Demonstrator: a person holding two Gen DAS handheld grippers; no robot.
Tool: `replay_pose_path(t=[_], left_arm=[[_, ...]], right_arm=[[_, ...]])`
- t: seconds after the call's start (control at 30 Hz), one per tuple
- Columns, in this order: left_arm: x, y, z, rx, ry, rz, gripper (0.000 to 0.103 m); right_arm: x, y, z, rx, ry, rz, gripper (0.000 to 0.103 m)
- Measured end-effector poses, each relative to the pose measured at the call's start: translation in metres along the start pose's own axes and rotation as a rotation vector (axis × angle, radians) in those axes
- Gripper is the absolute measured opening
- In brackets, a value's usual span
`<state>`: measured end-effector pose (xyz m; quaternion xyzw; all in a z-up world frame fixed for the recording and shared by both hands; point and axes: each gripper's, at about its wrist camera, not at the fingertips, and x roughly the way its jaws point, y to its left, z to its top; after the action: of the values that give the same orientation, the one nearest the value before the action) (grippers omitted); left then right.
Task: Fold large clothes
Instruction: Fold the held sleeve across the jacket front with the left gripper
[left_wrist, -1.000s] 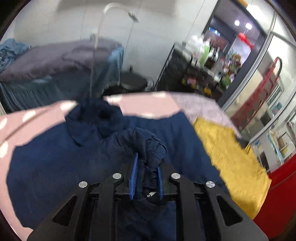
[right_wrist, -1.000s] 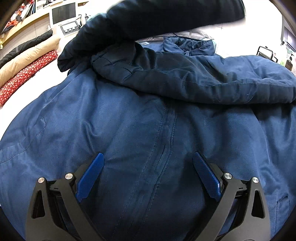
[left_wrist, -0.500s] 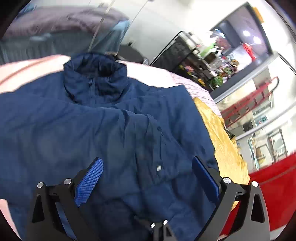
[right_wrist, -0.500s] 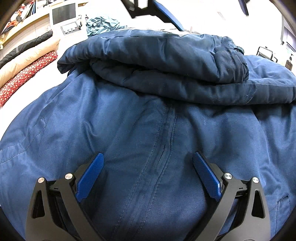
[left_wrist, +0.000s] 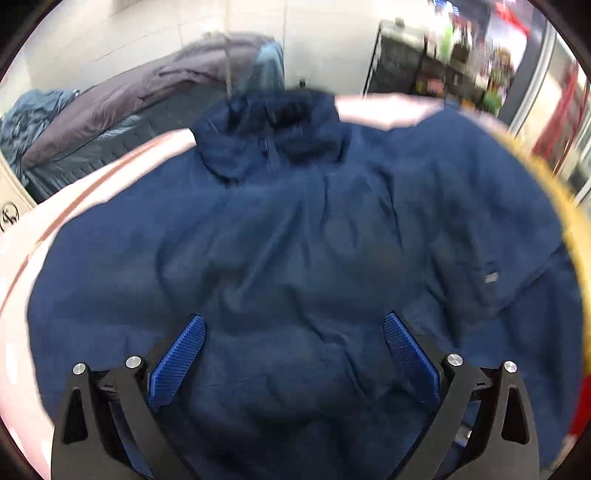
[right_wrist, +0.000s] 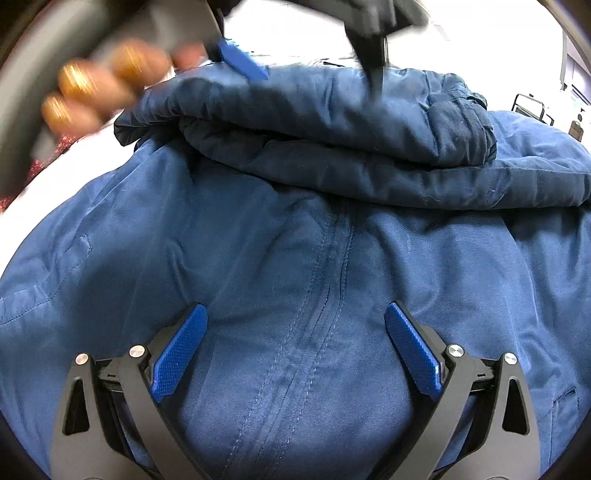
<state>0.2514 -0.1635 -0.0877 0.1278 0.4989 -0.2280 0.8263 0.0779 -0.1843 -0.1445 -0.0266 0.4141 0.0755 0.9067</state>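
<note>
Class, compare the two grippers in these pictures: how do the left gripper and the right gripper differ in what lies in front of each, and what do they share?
The left gripper faces the navy jacket's collar; the right gripper faces its front seam and the folded sleeve across it.
The left gripper's view is blurred; the right gripper's is sharp.
Shared: both have blue pads, jaws wide open, nothing gripped. The left's have just been opening.

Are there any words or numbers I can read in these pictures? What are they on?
None can be read.
Small grey tag on the navy jacket: too blurred to read.
Dark round mark on the pale surface at the left edge: cut off, unreadable.
Shelf items in the background: blurred, no readable labels.
Right wrist view: no text visible on the jacket.
</note>
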Motion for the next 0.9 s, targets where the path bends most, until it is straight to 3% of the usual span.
replay_pose_path(t=[0.1,0.3,0.47,0.63,0.73,0.9], left_arm=[[0.022,0.0,-0.006,-0.001,0.016,0.024,0.098],[0.032,0.011,-0.004,-0.02,0.031,-0.027,0.098],[0.031,0.009,-0.01,-0.011,-0.025,-0.007,0.098],[0.004,0.013,-0.015,-0.074,-0.059,-0.04,0.097],[-0.027,0.019,-0.023,-0.096,-0.129,-0.087,0.097],[-0.074,0.046,-0.046,-0.141,-0.202,-0.055,0.097]], right_arm=[[0.0,0.0,0.0,0.0,0.001,0.0,0.096],[0.001,0.003,0.0,0.0,-0.003,-0.002,0.096],[0.001,0.003,-0.001,0.003,-0.002,0.001,0.096],[0.0,0.001,-0.001,0.004,-0.002,0.004,0.096],[0.001,0.0,0.0,0.003,-0.001,0.002,0.097],[0.002,0.0,0.0,0.001,0.0,-0.001,0.097]])
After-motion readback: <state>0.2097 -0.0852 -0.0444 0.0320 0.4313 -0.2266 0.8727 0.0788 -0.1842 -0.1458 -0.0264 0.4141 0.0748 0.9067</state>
